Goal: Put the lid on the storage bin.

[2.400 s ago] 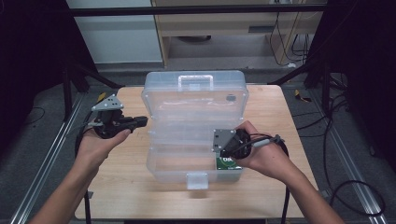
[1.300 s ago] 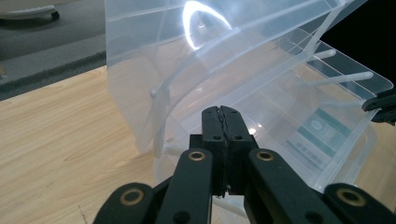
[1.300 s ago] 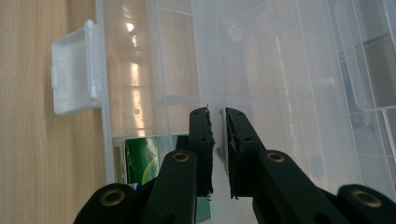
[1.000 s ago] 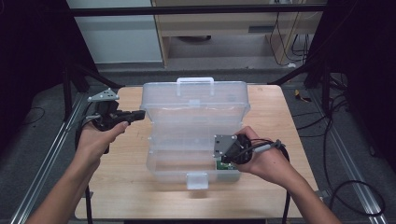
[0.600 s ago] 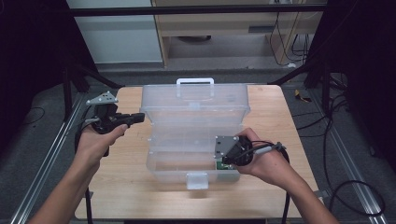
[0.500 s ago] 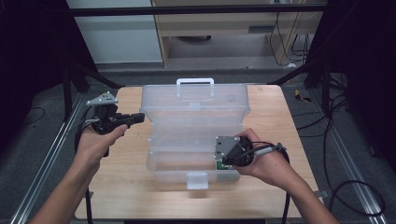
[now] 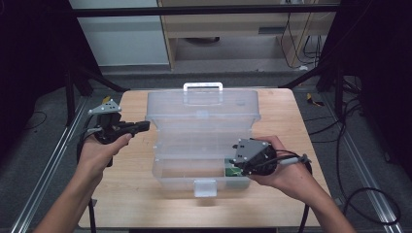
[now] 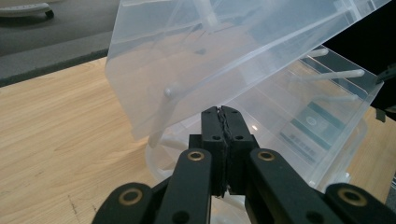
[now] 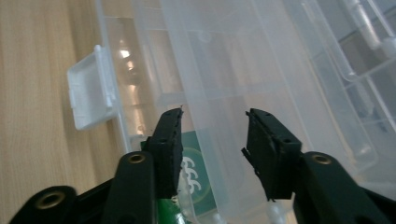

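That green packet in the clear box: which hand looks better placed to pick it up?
Probably the right. The right gripper hangs open at the box directly over the green packet; the left gripper is shut, off at the box's side.

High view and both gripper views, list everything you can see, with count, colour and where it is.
Storage box: one, clear plastic, middle of the table, open, its lid standing up at the far side, a handle on the lid's top edge, a latch tab at the near front.
Green item: one, green with white print, inside the box at its near right corner.
Table: one, light wood, under the box.
Cables: several, black, on the floor to the right.
Left gripper: one, black, at the box's left side, jaws shut.
Right gripper: one, black, at the box's near right, jaws open.
Hands: two, one holding each gripper.
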{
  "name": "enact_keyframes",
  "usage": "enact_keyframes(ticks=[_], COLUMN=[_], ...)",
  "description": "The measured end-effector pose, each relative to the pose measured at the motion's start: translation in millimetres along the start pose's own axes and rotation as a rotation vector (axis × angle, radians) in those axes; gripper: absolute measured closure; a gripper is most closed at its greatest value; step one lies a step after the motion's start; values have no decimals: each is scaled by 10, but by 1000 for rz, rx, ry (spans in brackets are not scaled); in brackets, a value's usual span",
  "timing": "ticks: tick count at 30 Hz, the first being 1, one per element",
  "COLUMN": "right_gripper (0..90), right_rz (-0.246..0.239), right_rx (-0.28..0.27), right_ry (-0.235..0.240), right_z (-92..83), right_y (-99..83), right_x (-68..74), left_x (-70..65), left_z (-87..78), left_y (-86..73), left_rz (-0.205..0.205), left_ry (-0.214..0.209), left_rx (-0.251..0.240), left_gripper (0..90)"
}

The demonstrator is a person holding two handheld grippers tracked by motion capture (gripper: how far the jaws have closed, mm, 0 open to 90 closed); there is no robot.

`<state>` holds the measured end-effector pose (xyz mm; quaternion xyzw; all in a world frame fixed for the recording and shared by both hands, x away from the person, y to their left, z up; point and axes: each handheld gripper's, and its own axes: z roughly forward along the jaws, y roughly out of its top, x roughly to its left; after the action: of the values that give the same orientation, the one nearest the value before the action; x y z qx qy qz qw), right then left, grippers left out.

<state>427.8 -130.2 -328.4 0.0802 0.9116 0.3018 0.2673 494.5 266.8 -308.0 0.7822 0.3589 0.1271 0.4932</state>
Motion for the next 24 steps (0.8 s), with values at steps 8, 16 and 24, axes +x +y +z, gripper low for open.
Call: enact_keyframes(ticks=[8, 16, 24], right_gripper=[408, 304, 294], right_rz=[90, 166, 226], right_rx=[-11, -15, -18], right_ry=[-48, -107, -148], right_z=[-129, -222, -345], right_y=[-142, -288, -477], right_x=[-30, -45, -77], left_x=[-17, -60, -91], left_z=[-9, -33, -44], left_y=[-51, -113, -190], left_rz=[-2, 0, 14], left_ry=[1, 4, -3], left_rx=[8, 31, 43], left_gripper=[890, 890, 890])
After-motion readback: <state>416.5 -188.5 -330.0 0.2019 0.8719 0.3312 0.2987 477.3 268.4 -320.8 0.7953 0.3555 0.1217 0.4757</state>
